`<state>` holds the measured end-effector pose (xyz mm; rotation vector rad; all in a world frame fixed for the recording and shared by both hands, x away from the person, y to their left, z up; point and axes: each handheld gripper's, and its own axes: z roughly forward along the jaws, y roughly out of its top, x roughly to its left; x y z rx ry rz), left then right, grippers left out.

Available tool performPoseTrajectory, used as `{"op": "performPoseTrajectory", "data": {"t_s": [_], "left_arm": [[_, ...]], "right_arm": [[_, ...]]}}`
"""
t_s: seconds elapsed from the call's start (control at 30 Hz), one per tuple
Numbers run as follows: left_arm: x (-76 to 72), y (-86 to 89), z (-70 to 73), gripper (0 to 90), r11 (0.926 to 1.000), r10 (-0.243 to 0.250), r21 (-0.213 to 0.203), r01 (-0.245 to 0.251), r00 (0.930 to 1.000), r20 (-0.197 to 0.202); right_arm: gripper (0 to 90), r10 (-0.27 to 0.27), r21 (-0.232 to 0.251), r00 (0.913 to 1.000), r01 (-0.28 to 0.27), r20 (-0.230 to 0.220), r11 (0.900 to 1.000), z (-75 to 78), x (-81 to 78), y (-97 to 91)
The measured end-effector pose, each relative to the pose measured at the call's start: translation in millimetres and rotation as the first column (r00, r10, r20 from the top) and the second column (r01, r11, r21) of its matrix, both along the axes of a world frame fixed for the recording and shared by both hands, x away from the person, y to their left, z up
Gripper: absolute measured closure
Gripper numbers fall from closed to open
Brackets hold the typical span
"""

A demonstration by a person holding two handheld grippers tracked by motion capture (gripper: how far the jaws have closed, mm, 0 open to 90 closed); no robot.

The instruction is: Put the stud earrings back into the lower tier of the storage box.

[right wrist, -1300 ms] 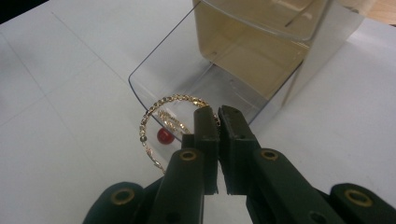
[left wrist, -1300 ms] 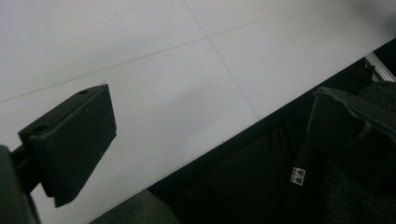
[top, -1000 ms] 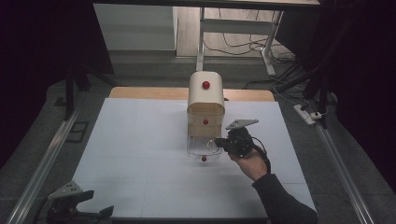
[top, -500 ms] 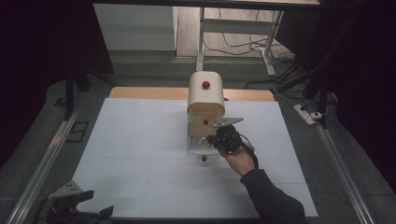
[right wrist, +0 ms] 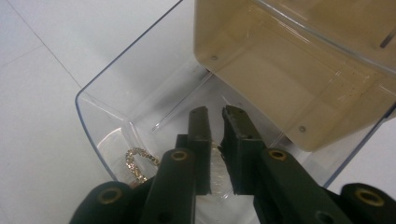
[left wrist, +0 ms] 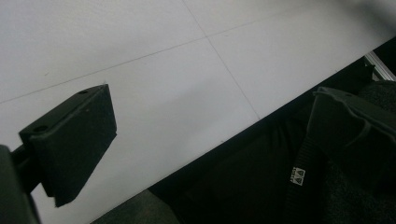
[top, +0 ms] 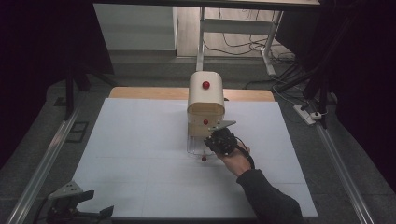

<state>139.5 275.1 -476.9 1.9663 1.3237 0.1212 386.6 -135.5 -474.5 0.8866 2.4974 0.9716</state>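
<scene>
1. high view: the right gripper (top: 218,141) reached into the clear plastic drawer (top: 194,145) pulled out of the small cream wooden cabinet with red knobs (top: 205,98); the left gripper (top: 70,205) lay at the white table's (top: 140,140) near left corner.
2. left gripper view: its black jaws stood wide apart, empty.
3. right gripper view: the jaws, just opening, showed a narrow gap inside the drawer, gripping nothing; a thin gold chain (right wrist: 137,161) lay on the drawer floor just beside them.

In your right gripper view, the gold chain (right wrist: 135,164) in the clear drawer (right wrist: 100,109) is partly hidden behind the jaws, so its full length cannot be told. The drawer is cut off at 5 o'clock. In your left gripper view, the strap (right wrist: 299,172) label at 4 o'clock is too small to read.
</scene>
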Motion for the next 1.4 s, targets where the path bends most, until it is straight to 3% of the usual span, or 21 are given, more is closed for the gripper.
{"op": "performPoseTrajectory", "data": {"t_s": [0.13, 0.4, 0.63, 0.83, 1.27, 1.4], "left_arm": [[-0.1, 0.3, 0.1, 1.5, 1.0, 0.0, -0.001, 0.0, 1.0, 0.001], [0.0, 0.2, 0.2, 1.5, 1.0, -0.001, -0.003, 0.001, 1.0, 0.002], [0.0, 0.5, 0.2, 1.5, 1.0, -0.003, -0.006, 0.003, 1.0, 0.004], [0.4, 0.4, 0.3, 1.5, 1.0, -0.005, -0.006, 0.005, 1.0, 0.004], [0.4, 0.9, 0.2, 1.5, 0.9999, -0.006, -0.012, 0.006, 1.0, 0.005], [0.4, 0.8, 0.3, 1.5, 0.9999, -0.006, -0.012, 0.006, 1.0, 0.005]], "right_arm": [[74.4, 0.005, 0.017, 1.0, -0.005, 0.001, 0.9998, 3.7, -2.2, -1.7], [60.7, 0.003, 0.076, 0.9991, 0.0, -0.042, 0.9971, 11.6, -7.9, -10.8], [43.5, 0.01, 0.088, 0.996, -0.002, -0.089, 0.9961, 10.2, -11.2, -18.9], [30.4, 0.036, 0.108, 0.9953, -0.026, -0.09, 0.9939, 13.1, -18.7, -26.7], [10.0, 0.061, 0.136, 0.9885, -0.041, -0.139, 0.9898, 15.4, -33.7, -34.6], [5.9, 0.074, 0.136, 0.9885, -0.055, -0.132, 0.9892, 16.0, -40.7, -37.3]]}}
